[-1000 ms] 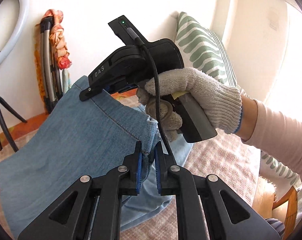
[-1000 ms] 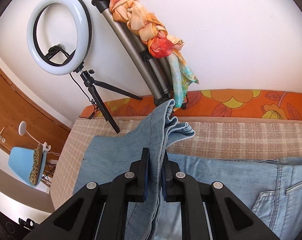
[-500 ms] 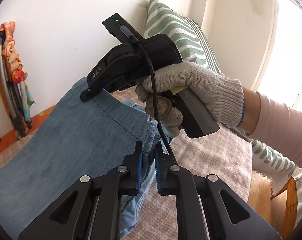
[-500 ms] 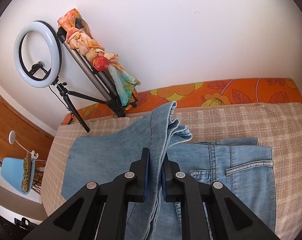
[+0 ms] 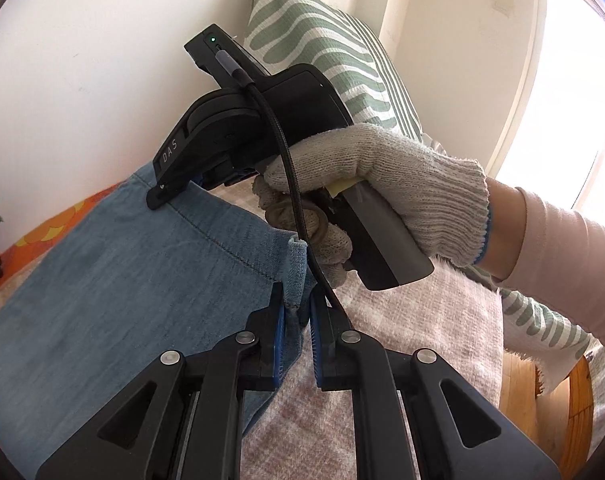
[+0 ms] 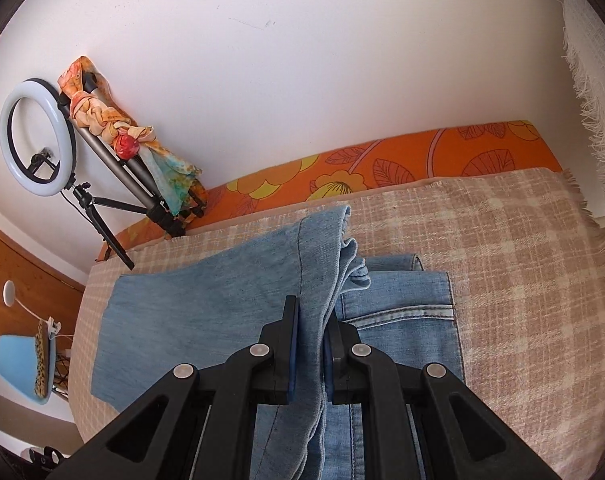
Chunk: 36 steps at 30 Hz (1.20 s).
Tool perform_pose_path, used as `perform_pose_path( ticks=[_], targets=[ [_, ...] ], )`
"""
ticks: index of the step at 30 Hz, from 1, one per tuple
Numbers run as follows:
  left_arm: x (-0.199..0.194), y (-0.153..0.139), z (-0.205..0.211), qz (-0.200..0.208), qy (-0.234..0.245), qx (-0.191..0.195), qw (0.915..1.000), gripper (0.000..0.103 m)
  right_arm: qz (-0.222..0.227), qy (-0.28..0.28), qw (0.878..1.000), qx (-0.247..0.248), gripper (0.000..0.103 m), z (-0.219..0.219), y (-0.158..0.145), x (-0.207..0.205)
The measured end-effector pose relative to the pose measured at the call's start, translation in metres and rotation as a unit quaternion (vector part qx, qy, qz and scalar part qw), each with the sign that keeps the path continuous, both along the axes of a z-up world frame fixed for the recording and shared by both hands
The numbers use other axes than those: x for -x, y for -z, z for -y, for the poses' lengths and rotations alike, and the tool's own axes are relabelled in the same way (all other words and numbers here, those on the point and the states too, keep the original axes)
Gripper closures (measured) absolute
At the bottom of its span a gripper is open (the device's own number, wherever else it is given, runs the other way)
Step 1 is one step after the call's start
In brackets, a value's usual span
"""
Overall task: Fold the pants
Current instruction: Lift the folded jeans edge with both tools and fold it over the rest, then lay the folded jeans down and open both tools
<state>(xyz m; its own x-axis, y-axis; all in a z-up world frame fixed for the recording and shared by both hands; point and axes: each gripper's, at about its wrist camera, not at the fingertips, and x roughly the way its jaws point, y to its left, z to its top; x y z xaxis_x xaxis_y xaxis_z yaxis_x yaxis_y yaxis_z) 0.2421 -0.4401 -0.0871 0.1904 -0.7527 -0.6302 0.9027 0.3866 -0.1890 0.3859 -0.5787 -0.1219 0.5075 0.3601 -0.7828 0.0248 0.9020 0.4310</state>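
Note:
Light blue denim pants [image 6: 206,312] lie on a checked beige blanket [image 6: 522,280], with the leg end lifted and carried over the waist part [image 6: 414,304] with its back pocket. My left gripper [image 5: 296,308] is shut on one corner of the leg hem [image 5: 296,272]. My right gripper [image 6: 312,320] is shut on the other part of the hem [image 6: 322,256]. In the left wrist view the right gripper [image 5: 168,196], held by a gloved hand [image 5: 374,176], pinches the far hem corner, and the hem stretches between both grippers.
A green-striped pillow [image 5: 322,52] leans on the wall at the bed's head. A ring light on a tripod [image 6: 38,136] and a folded stand with a colourful scarf [image 6: 118,136] stand by the far bed edge. An orange flowered sheet [image 6: 382,164] runs along the wall.
Both grippers have carried the held leg hem across the bed toward the waist end. The waistband and pocket have come into the right wrist view; the tripod has slid left.

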Motion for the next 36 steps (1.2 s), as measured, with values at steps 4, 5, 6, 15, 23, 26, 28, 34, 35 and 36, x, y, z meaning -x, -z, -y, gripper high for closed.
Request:
perform_pose_path(
  ticks=[4, 5, 6, 15, 23, 26, 28, 34, 35, 36],
  targets=[
    [0.0, 0.011, 0.005, -0.004, -0.004, -0.009, 0.9999, 0.093, -0.008, 0.0, 1.0, 0.004, 0.095, 0.003, 0.015, -0.003],
    [-0.001, 0.015, 0.006, -0.005, -0.006, -0.012, 0.9999, 0.093, -0.01, 0.001, 1.0, 0.005, 0.095, 0.004, 0.019, -0.003],
    [0.0, 0.018, 0.008, -0.005, -0.007, -0.016, 0.9998, 0.093, -0.013, 0.002, 1.0, 0.004, 0.095, 0.005, 0.023, -0.004],
    [0.007, 0.03, 0.006, -0.017, -0.005, -0.054, 0.9984, 0.091, -0.03, 0.004, 0.999, 0.032, 0.071, 0.004, 0.04, -0.002],
    [0.012, 0.007, -0.056, -0.003, -0.045, -0.051, 0.9977, 0.068, -0.002, 0.017, 0.996, 0.089, 0.056, -0.006, 0.004, 0.015],
    [0.012, -0.005, -0.095, 0.02, -0.078, -0.055, 0.9953, 0.065, 0.019, 0.014, 0.994, 0.105, 0.056, -0.018, -0.014, 0.02],
    [0.008, -0.011, -0.129, 0.023, -0.103, -0.055, 0.9928, 0.063, 0.031, 0.008, 0.994, 0.108, 0.051, -0.027, -0.024, 0.022],
    [0.001, -0.016, -0.223, 0.046, -0.203, -0.08, 0.9748, 0.063, 0.057, -0.023, 0.994, 0.092, 0.05, -0.067, -0.047, 0.022],
    [-0.001, -0.015, -0.237, 0.041, -0.219, -0.082, 0.9714, 0.063, 0.06, -0.032, 0.994, 0.088, 0.05, -0.076, -0.05, 0.021],
    [-0.004, -0.013, -0.251, 0.033, -0.232, -0.084, 0.9685, 0.063, 0.062, -0.04, 0.994, 0.084, 0.05, -0.085, -0.053, 0.019]
  ],
)
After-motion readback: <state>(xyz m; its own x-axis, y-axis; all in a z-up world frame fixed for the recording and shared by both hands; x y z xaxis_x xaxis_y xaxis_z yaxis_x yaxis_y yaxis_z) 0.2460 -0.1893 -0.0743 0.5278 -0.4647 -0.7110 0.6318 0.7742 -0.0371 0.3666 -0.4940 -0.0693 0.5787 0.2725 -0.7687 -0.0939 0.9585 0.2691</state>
